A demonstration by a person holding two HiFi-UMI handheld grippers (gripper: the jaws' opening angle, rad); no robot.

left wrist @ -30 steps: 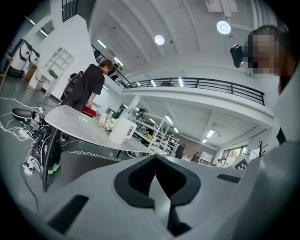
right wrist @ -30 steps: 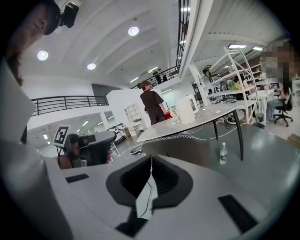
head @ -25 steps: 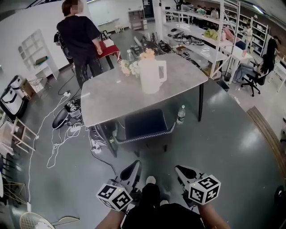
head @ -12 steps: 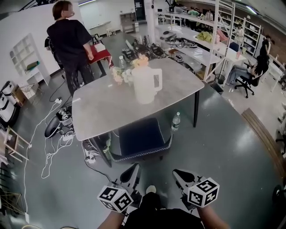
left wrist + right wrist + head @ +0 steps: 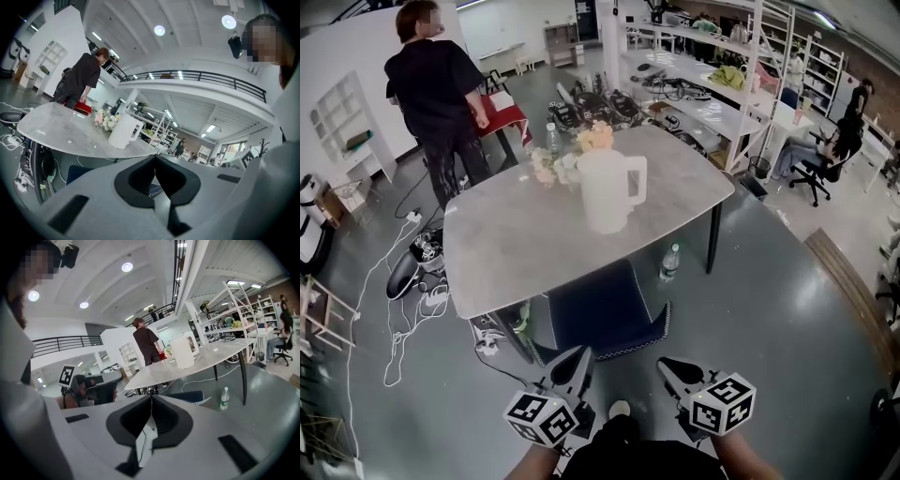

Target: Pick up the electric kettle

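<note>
A white electric kettle [image 5: 609, 189] with a side handle stands upright near the middle of a grey table [image 5: 506, 246]; it also shows as the white kettle [image 5: 124, 131] in the left gripper view and the kettle [image 5: 183, 350] in the right gripper view. My left gripper [image 5: 581, 354] and right gripper [image 5: 666, 365] are held low near my body, well short of the table. Both have their jaws pressed together with nothing between them.
A bunch of flowers [image 5: 567, 157] stands just behind the kettle. A dark blue chair [image 5: 602, 310] is tucked under the table's near edge, a water bottle [image 5: 670, 262] on the floor beside it. A person in black [image 5: 436, 98] stands at the far left corner. Cables [image 5: 403, 319] lie left.
The table, kettle and chair have drawn nearer and lower in the head view as I walk toward them. Both grippers stay shut and low.
</note>
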